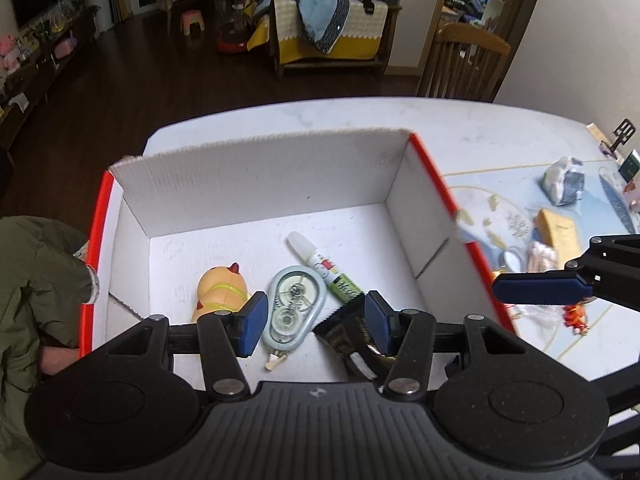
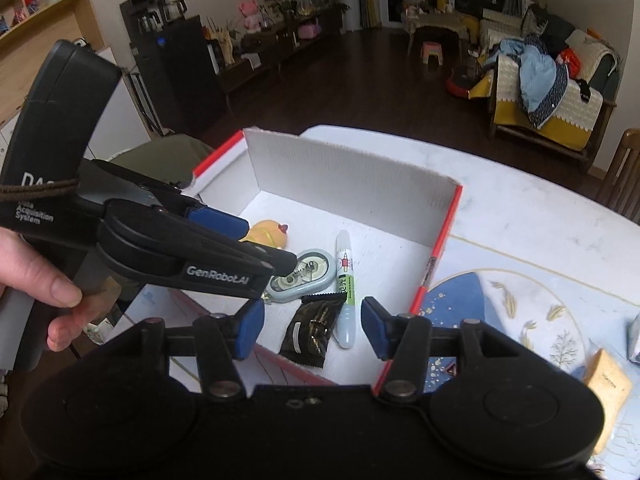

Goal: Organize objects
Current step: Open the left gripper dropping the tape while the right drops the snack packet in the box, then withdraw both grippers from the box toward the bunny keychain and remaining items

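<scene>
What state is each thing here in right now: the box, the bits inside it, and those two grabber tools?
Box: open, no lid on.
Yellow duck toy: lying in the box.
Correction tape: lying flat in the box.
Glue pen: capped, lying in the box.
Dark packet: sealed, lying in the box.
Left gripper: jaws open, empty.
Right gripper: jaws open, empty.

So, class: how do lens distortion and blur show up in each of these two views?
Left wrist view: the table edge bows in a curve, dark corners frame the picture, and the right gripper is slightly smeared. Right wrist view: the box wall bends, and the items inside stay sharp.
</scene>
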Demonstrator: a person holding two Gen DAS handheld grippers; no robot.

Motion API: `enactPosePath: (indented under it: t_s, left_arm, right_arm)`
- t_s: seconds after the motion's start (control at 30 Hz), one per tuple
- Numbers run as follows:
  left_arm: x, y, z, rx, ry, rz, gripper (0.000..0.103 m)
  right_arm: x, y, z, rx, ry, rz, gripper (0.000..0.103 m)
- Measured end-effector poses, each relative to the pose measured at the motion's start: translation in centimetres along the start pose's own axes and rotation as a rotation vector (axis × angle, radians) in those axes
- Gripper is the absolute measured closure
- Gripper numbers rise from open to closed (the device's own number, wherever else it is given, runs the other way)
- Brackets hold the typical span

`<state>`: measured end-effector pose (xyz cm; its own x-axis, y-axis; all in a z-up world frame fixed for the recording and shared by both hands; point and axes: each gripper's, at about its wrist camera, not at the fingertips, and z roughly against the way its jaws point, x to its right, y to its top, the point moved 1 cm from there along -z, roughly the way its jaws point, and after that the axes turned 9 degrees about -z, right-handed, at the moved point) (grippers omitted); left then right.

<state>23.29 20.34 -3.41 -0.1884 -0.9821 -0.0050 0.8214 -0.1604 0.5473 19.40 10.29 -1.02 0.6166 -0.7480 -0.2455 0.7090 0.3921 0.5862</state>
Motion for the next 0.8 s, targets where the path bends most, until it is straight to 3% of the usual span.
enactPosePath:
  t_s: [0.23, 0.3, 0.43, 0.63, 0.8]
  left_arm:
    - [1.6, -0.2, 3.7, 0.065, 0.009, 0.007, 0.051]
    - [2.5, -0.5, 4.7, 0.079, 0.030, -0.001, 0.051]
    - [3.8, -0.9, 5.8, 0.100, 0.046, 0.004, 0.040]
    - [6.3, -1.9, 6.5, 0.107, 0.037, 0.015, 0.040]
    - [8.9, -2.6, 7.0, 0.122, 0.035, 0.017, 0.040]
  right_arm:
    - [0.8, -0.7, 3.2, 0.044, 0.046, -0.010, 0.045]
    - [1.1, -1.0, 4.1, 0.056, 0.053, -0.015, 0.039]
    - [2.0, -1.8, 6.1, 0.079, 0.063, -0.016, 0.038]
    - [3.9, -2.9, 8.8, 0.106, 0.083, -0.029, 0.027]
    - [5.9, -4.0, 10.5, 0.129, 0.074, -0.042, 0.011]
